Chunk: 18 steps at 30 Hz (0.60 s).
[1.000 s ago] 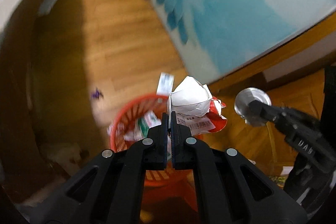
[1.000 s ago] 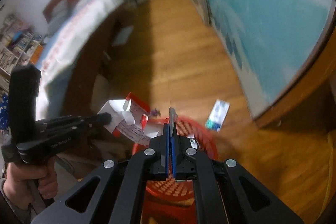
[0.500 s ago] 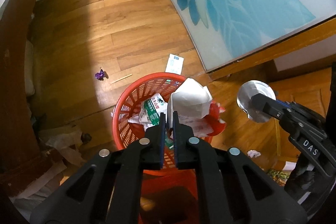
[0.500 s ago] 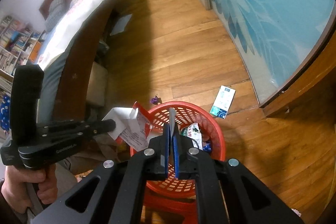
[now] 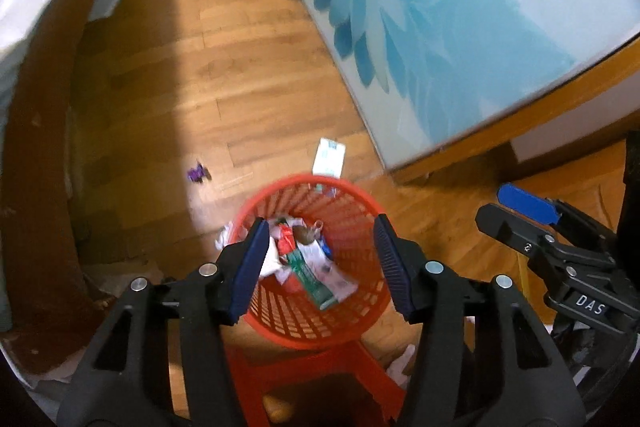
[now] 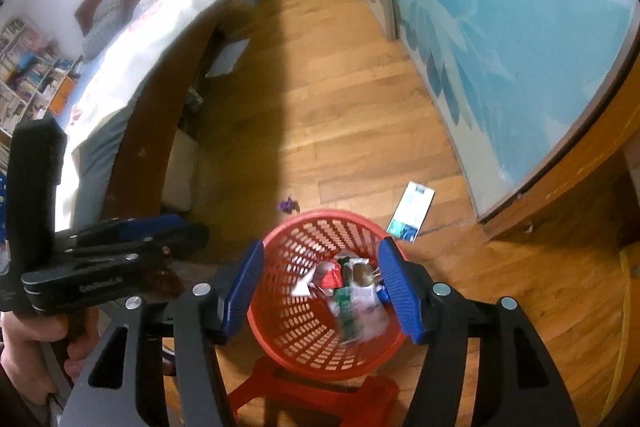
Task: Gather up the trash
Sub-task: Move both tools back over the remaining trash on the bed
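A red mesh basket (image 5: 352, 211) stands on a red stool (image 5: 316, 371) and holds several wrappers and crumpled papers (image 5: 308, 263); it also shows in the right wrist view (image 6: 296, 239). My left gripper (image 5: 320, 259) is open and empty just above the basket. My right gripper (image 6: 320, 287) is open and empty over the same basket. A white and blue packet (image 5: 329, 159) lies on the floor beyond the basket, also in the right wrist view (image 6: 412, 211). A small purple scrap (image 5: 197, 172) lies on the floor to the left.
A wooden bed frame (image 6: 160, 99) runs along the left. A blue flowered glass door (image 5: 440, 7) and a wooden base edge (image 5: 500, 143) stand on the right. White paper scraps (image 5: 400, 363) lie by the stool. A white sheet (image 6: 228, 59) lies on the floor farther off.
Both grippers have opened. The crumpled white and red paper has left my left gripper and the flat piece has left my right gripper; both now lie in the basket.
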Available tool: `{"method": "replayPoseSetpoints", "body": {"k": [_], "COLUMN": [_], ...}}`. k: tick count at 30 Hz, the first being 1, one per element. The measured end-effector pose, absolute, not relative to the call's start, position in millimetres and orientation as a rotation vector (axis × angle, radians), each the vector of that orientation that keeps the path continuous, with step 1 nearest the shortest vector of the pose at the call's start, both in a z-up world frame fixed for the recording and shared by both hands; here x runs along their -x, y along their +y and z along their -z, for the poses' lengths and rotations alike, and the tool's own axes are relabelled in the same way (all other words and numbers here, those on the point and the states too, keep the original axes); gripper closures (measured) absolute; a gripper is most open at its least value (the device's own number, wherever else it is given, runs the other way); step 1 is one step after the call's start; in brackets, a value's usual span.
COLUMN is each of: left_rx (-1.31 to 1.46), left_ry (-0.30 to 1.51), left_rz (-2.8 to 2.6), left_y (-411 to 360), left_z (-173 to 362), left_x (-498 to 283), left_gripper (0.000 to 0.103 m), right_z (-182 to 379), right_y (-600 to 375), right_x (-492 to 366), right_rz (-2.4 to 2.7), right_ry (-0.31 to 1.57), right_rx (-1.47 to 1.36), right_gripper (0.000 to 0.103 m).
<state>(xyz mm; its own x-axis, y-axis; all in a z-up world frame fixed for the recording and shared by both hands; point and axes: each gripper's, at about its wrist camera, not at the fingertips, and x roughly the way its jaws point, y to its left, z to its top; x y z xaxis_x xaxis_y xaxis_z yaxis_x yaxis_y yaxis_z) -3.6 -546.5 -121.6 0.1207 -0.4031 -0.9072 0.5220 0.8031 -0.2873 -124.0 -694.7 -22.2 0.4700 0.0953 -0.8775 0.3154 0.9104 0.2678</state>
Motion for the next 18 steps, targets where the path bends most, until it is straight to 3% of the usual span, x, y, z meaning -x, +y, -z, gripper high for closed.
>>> {"method": "replayPoseSetpoints", "body": {"k": [7,14,18], "left_rx": [0.03,0.175,0.229], "left_ry": [1.037,0.777,0.68], "left_rz": [0.639,0.474,0.332], "left_y": [-477,-333,-236], "left_z": [40,-39,-58], "left_x": [-12,-27,-34], "left_gripper": [0.048,0.048,0.048], "right_z": [-35,-84,-101], "right_y": [-644,-542,-469], "right_x": [88,31,-4], "right_rz": [0.034,-0.178,-0.273], "right_ry": [0.984,0.886,0.844], "right_rx": [-0.339,-0.241,-0.165], "right_gripper": [0.043,0.042,0.043]}}
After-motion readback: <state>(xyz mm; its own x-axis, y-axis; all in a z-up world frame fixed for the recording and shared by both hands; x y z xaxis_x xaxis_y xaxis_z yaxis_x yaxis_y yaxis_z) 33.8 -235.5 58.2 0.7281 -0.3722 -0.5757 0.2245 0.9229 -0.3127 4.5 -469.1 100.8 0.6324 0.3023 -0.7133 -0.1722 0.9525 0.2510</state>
